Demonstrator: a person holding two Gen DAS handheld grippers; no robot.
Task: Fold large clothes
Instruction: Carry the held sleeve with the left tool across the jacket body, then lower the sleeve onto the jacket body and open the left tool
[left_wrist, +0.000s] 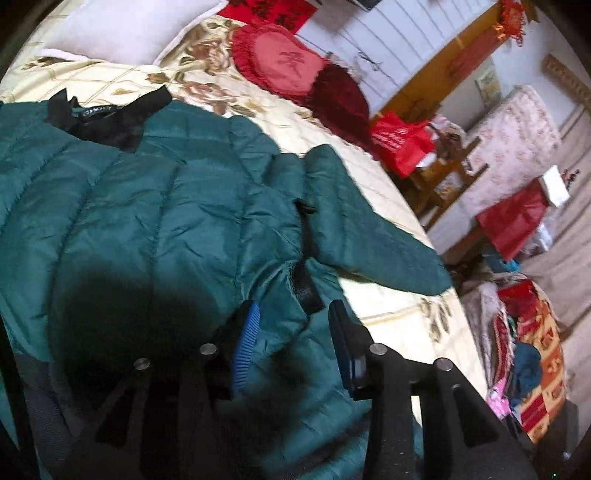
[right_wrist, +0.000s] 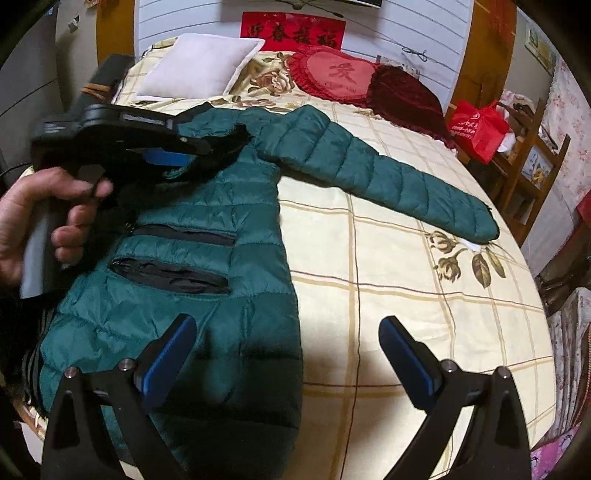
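Left claw (left_wrist: 295, 306) first; stands with blue pads (left_wrist: 245, 347) a little apart, clamped on nothing, green quilted fabric showing in the gap and below; seen from the right wrist view, hangs over the collar end of the jacket, gripped by a bare hand (right_wrist: 33, 221) on the handle. Just ahead of its tips, a black strip (left_wrist: 304, 288) in a fold of the green puffer jacket (left_wrist: 147, 206); further ahead and to the left, the black collar (left_wrist: 110, 122); ahead and to the right, one sleeve (left_wrist: 369, 236) lying out across the bedspread (left_wrist: 369, 177).

Right claw (right_wrist: 288, 323) next; gapes wide, empty; left finger (right_wrist: 173, 350) over the lower part of the jacket, right finger (right_wrist: 406, 358) over bare checked bedspread, the jacket's side edge running between the two; cannot tell whether either finger touches the fabric. Ahead and to the left, two black pocket openings (right_wrist: 173, 273) on the jacket front; ahead and to the right, the sleeve stretched flat, cuff well off from the body. Beyond, at the head of the bed, a white pillow (right_wrist: 199, 66), a red heart cushion (right_wrist: 332, 77) and a dark red cushion (right_wrist: 406, 96) touching it; off to the far right beside the bed, a red bag (right_wrist: 476, 125) on a wooden chair (right_wrist: 532, 173).
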